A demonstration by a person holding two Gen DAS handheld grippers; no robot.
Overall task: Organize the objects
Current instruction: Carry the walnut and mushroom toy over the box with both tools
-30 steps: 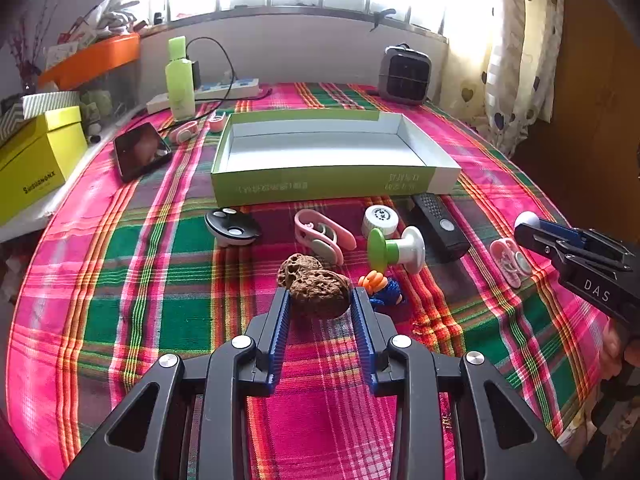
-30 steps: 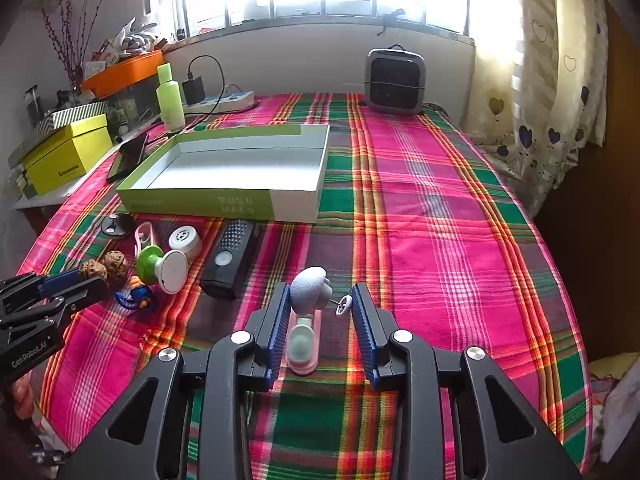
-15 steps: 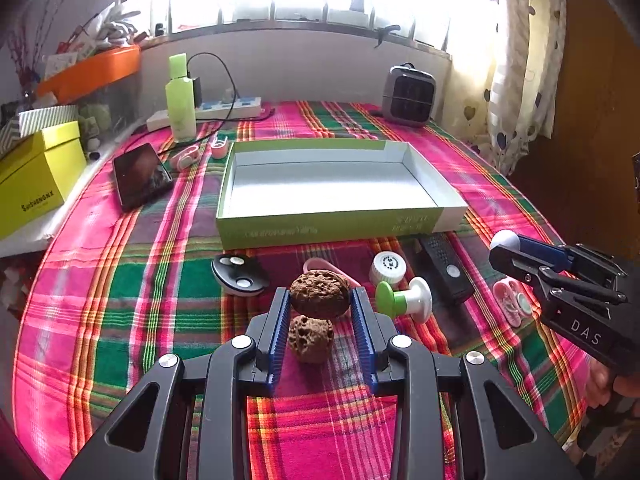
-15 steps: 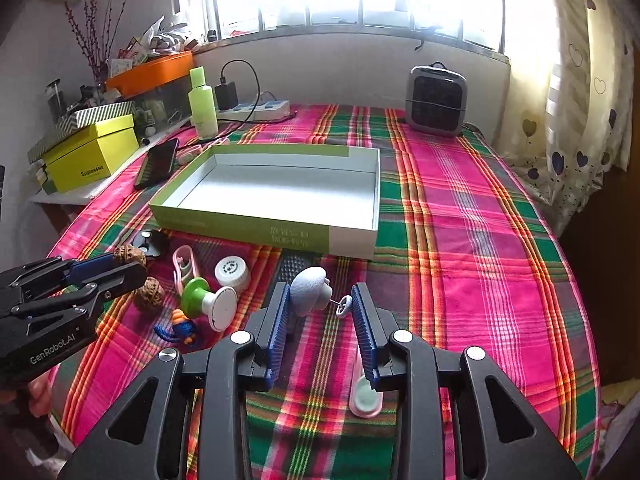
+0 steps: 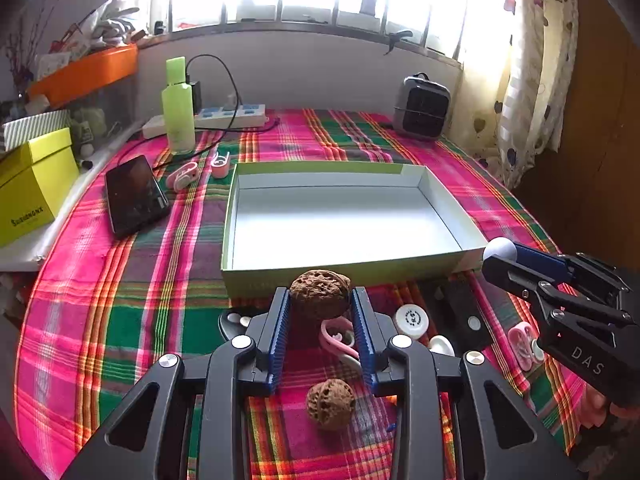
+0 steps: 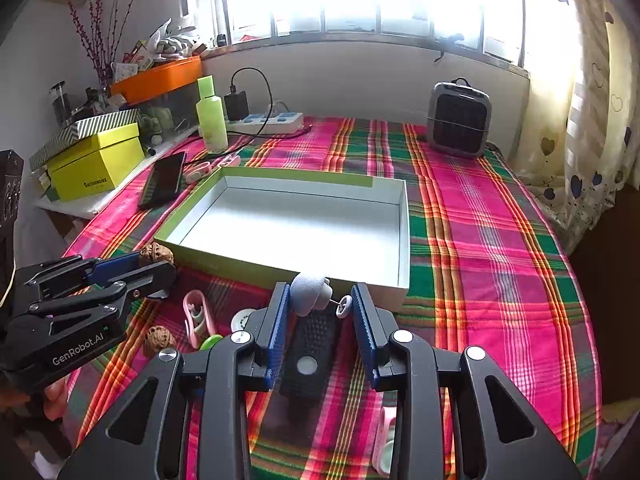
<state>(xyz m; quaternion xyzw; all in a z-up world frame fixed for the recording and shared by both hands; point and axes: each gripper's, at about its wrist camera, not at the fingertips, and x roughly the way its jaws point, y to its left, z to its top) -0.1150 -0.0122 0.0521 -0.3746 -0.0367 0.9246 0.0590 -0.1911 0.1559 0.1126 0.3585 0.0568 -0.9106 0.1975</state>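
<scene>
We are pinching a walnut [image 5: 320, 294] in our left gripper [image 5: 320, 312], lifted just short of the open box's [image 5: 348, 268] near wall. Our right gripper [image 6: 318, 312] is clamping a grey knob-shaped piece [image 6: 308, 294] beside the box's near right corner. A second walnut [image 5: 330, 403] is lying on the plaid cloth [image 5: 120, 320], nearer us than the box.

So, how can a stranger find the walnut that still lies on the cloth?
Start at the shallow green-and-white cardboard box. In front of it lies a brown wrinkled walnut on the plaid cloth; its twin walnut is raised in the left hand-held gripper.
</scene>
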